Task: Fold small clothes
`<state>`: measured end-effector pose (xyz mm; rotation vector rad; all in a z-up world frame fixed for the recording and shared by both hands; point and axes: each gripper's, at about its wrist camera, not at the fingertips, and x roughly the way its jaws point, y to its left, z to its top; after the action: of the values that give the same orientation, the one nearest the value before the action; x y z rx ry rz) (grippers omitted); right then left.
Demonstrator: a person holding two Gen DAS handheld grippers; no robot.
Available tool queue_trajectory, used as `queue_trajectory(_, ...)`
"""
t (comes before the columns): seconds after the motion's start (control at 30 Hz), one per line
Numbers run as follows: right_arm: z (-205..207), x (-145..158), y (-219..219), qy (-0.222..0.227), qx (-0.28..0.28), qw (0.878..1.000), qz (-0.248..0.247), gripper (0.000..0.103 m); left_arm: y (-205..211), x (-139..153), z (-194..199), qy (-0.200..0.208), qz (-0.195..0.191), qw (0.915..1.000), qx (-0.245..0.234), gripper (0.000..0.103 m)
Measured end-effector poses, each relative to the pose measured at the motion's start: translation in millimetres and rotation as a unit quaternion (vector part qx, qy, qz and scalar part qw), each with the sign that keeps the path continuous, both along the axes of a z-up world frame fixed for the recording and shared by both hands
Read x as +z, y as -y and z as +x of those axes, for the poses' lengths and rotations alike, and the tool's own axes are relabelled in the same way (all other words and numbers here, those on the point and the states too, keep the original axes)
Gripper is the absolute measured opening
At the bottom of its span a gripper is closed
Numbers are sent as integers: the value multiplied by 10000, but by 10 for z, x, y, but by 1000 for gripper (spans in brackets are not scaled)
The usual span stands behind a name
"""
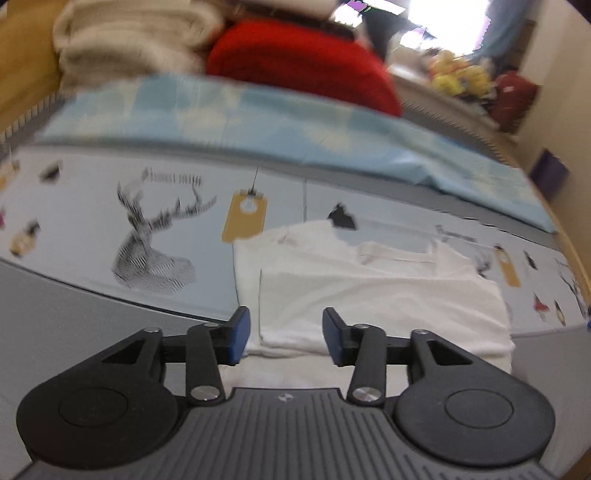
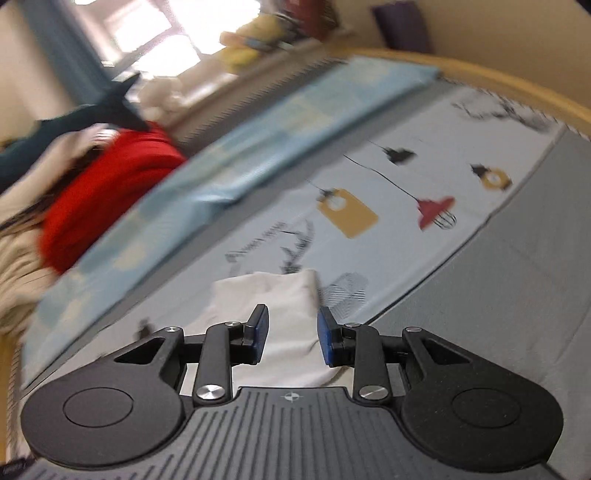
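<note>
White garment (image 1: 369, 291), folded into a rough rectangle, lying flat on the printed bedsheet (image 1: 92, 206) with stag and hanging-tag motifs. Left gripper (image 1: 286, 334): blue-padded fingers (image 1: 238, 332) moderately apart, nothing between them, raised above the garment's near edge. Right gripper (image 2: 291, 338): fingers (image 2: 327, 339) narrower but parted, nothing held, above one end of the cloth. Light-blue blanket (image 1: 295, 125) folded along the far side of the bed. Red fabric (image 1: 295, 62) and cream knit (image 1: 129, 33) beyond it, blurred.
</note>
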<state>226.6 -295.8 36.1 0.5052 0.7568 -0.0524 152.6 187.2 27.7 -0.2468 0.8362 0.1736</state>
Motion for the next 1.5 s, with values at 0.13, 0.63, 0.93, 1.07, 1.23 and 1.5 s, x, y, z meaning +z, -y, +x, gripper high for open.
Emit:
queue_trajectory(0.13, -636, 332, 173, 373, 538, 9977, -153, 33, 167, 214, -731, 413, 223, 9985, -268, 56)
queue_trajectory(0.63, -1747, -905, 539, -1221, 844, 9888, -187, 34, 366, -724, -1835, -402, -439, 9970, -490, 50)
queue_trajectory(0.93, -1813, -1200, 413, -1782, 1216, 9741, -676, 34, 91, -1170, -1809, -1413, -816, 9865, -164, 49)
queue_trajectory(1.07, -1813, -1260, 440, -1922, 1185, 9716, -707, 34, 113, -1272, -1784, -1675, -730, 9829, -239, 49)
queue_trajectory(1.23, -1782, -1339, 431, -2134, 1235, 9663, -746, 34, 130, -1456, -1753, -2077, -594, 9761, -253, 39)
queue_trajectory(1.5, -1795, -1389, 318, -2148, 1553, 9593, -970, 8, 161, -1513, -1739, -2062, -610, 9756, -434, 5)
